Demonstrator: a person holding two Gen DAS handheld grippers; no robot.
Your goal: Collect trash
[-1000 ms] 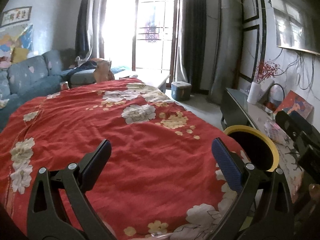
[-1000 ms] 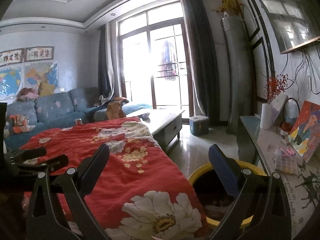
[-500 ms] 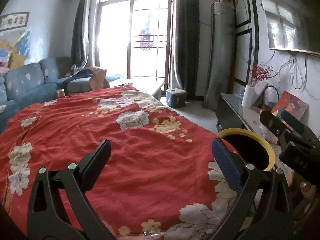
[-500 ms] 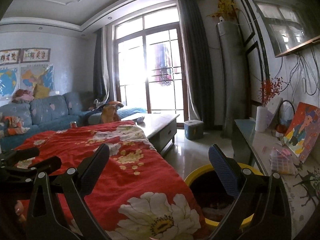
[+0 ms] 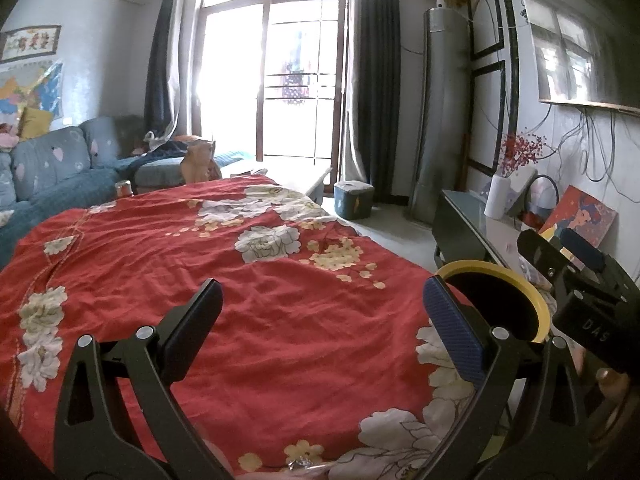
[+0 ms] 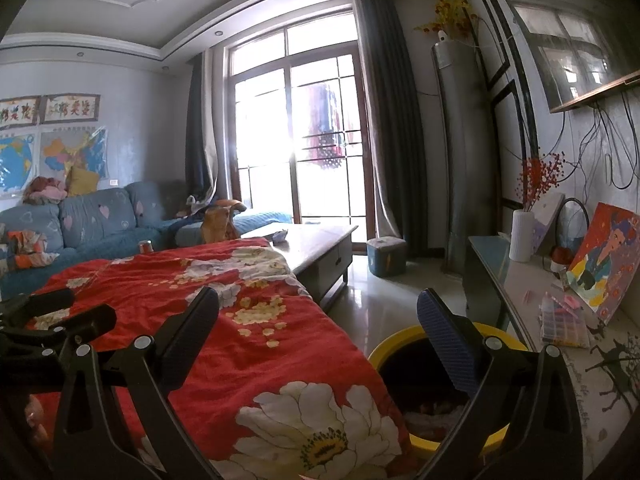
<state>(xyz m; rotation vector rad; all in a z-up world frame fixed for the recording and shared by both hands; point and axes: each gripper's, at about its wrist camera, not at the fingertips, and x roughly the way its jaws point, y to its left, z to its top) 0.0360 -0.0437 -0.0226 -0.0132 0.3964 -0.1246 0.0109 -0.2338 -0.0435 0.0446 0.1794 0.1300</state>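
A yellow-rimmed trash bin point(image 5: 516, 280) stands at the right of a table under a red floral cloth point(image 5: 240, 300); in the right wrist view the bin point(image 6: 384, 352) shows some trash inside. My left gripper point(image 5: 320, 312) is open and empty above the cloth. My right gripper point(image 6: 316, 324) is open and empty, over the cloth's edge and the bin. A small can point(image 5: 124, 189) stands at the cloth's far edge. A bit of clear wrapper point(image 5: 300, 466) lies at the cloth's near edge.
A blue sofa point(image 6: 92, 220) is at the left, a coffee table point(image 6: 316, 244) beyond the cloth with crumpled paper point(image 6: 280, 235) on it. A side shelf point(image 6: 520, 280) with vase and painting runs along the right. A small blue stool point(image 6: 386, 256) stands near the window.
Both grippers have tilted up and drawn back a little, so more of the room shows. Both stay open and empty.
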